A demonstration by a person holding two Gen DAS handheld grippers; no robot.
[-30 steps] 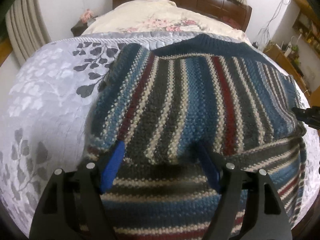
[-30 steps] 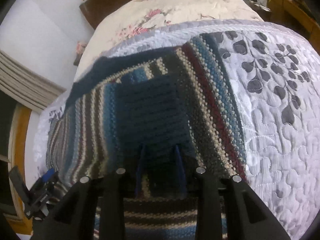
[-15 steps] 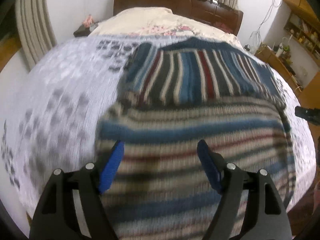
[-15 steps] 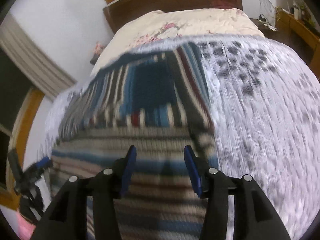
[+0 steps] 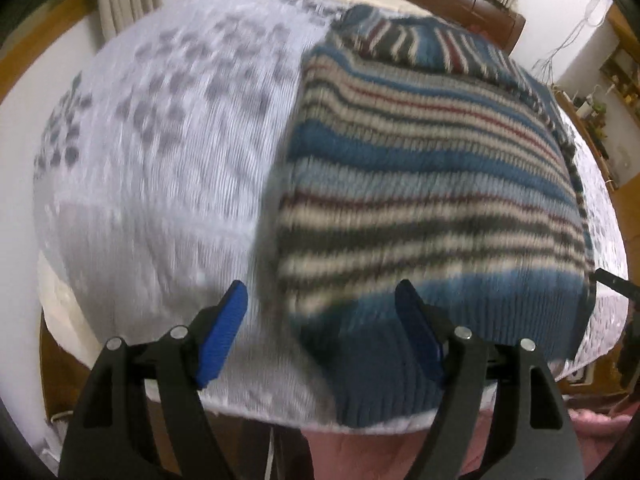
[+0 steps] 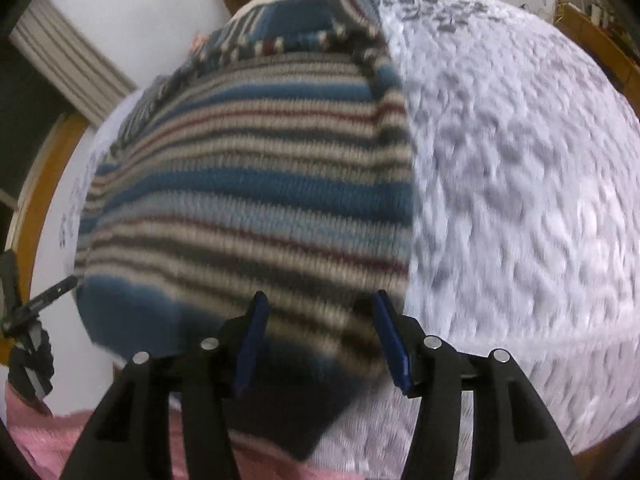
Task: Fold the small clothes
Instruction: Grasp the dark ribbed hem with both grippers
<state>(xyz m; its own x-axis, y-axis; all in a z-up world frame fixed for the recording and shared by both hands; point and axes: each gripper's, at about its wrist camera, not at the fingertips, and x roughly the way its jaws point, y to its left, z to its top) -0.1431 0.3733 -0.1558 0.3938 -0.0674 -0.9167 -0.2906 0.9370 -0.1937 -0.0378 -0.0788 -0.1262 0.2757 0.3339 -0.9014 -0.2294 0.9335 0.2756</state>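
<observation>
A striped knit sweater lies folded on a white quilted bedspread printed with grey leaves, the spread covering a bed with a dark wooden headboard at the far end. The sweater's upper layer shows stripes of blue, cream, grey and maroon running across the bed from side to side, while the layer beneath, visible only at the far edge, has stripes running the other way, toward the headboard. The folded bundle is roughly square, so its long axis is hard to judge through the fisheye blur; its solid blue ribbed band sits nearest the cameras at the foot of the bed. No label or writing can be read on the knit.

The left gripper hangs above the sweater's near left corner with its blue pads spread wide, holding nothing; one finger sits over bare bedspread, the other over the ribbed band. The right gripper hovers over the near right edge of the sweater, its blue pads parted to a moderate gap and empty, the knit lying free below them. Pink fabric shows at the bottom edge.
</observation>
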